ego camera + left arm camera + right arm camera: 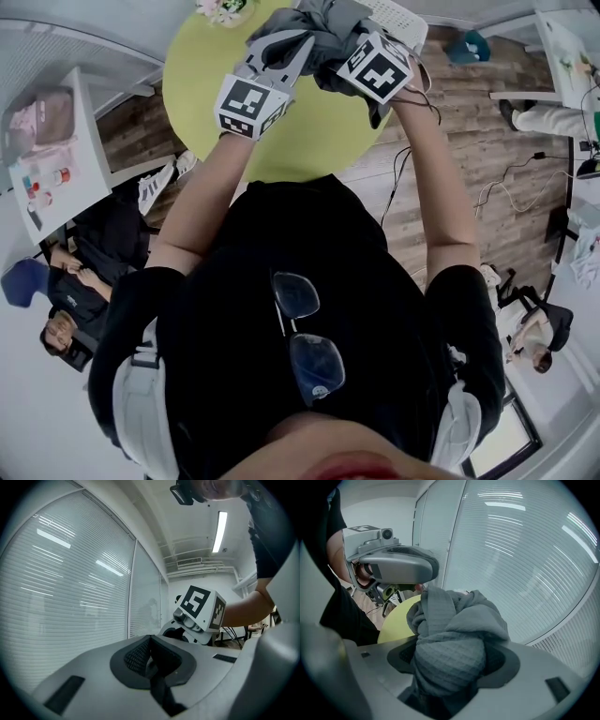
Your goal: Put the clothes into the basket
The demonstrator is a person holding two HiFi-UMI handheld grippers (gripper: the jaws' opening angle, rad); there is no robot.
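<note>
A bunched grey waffle-knit garment (454, 639) fills the jaws of my right gripper (450, 667), which is shut on it. In the head view the garment (323, 28) hangs above the round yellow-green table (309, 141), right next to the white perforated basket (401, 19) at the table's far edge. My right gripper (349, 45) holds it from the right. My left gripper (284, 52) is just left of the cloth, its tip close to it. In the left gripper view my left gripper (151, 660) has its dark pads closed together with no cloth between them. The right gripper's marker cube (201, 606) shows ahead of it.
A bunch of pink flowers (220, 9) stands at the table's far side. A white desk (56, 159) with small items is to the left, with seated people (66, 319) below it. Cables (506, 178) trail over the wooden floor on the right. Blinds and glass walls surround the room.
</note>
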